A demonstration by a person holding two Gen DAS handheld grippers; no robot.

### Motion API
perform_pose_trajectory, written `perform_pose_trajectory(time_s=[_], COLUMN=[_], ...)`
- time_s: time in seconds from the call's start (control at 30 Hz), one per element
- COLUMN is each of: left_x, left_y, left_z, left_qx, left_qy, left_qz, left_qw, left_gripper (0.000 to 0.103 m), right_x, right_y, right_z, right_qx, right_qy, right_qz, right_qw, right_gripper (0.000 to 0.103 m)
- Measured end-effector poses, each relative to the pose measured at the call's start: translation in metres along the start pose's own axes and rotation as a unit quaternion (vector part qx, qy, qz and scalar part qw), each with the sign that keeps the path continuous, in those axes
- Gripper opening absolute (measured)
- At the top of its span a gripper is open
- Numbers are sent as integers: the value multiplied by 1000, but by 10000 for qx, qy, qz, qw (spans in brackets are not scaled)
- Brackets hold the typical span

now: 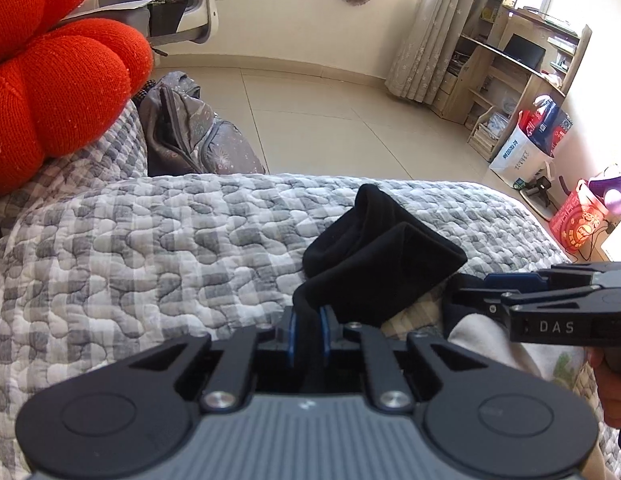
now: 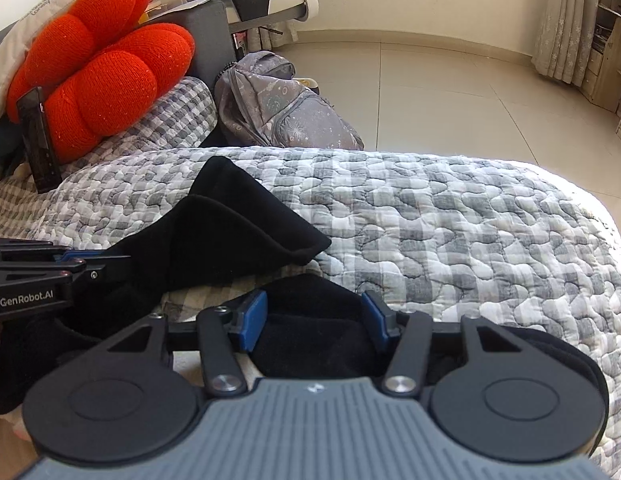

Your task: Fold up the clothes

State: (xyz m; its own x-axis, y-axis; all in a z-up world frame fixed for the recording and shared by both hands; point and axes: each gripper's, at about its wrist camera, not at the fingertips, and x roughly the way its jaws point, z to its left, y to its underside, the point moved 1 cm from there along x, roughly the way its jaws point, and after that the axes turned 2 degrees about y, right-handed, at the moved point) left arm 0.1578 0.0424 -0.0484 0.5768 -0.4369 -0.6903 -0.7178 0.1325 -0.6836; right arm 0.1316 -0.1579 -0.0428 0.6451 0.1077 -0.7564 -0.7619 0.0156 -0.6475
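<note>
Left hand-held gripper (image 1: 309,330), lower centre, level, pinches the black garment (image 1: 374,248) over the quilted bed (image 1: 150,240). Right hand-held gripper (image 2: 314,314), spread wide, straddles black fabric without gripping.

A: where's everything sitting?
B: black fabric garment (image 1: 374,248) lies on the grey checked quilted bed (image 1: 150,240), just ahead of both claws. Red knitted cushion (image 2: 102,84) sits back left, grey patterned backpack (image 2: 278,108) on the floor behind.
</note>
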Motion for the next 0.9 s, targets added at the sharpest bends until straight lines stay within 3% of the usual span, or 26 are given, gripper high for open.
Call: perform_pose_trajectory(time_s=[0.07,0.13,0.5,0.73,0.9], left_x=[-5,-16,-108,-162,-175], left_y=[2,3,25,61,91], left_z=[1,4,53,79,88], left_qx=[-64,-136,-853,-1392,-1693], left_qy=[-128,-362,-1297,-1478,-1455], left_qz=[-121,-251,-877,-1083,-963], left_qw=[9998,9989,9840,9732,9700], left_gripper=[9,9,8,8,8], right_x=[0,-3,-48,-88,-114], right_y=[0,0,11,26,42], right_z=[2,4,-3,-11,-13], right_qx=[-23,40,106,209,194], right_qy=[-78,-69,483,556,588], right_qz=[-11,-20,-513,-741,-846], right_qw=[10000,10000,9975,9955,9945], right_gripper=[16,5,3,3,1])
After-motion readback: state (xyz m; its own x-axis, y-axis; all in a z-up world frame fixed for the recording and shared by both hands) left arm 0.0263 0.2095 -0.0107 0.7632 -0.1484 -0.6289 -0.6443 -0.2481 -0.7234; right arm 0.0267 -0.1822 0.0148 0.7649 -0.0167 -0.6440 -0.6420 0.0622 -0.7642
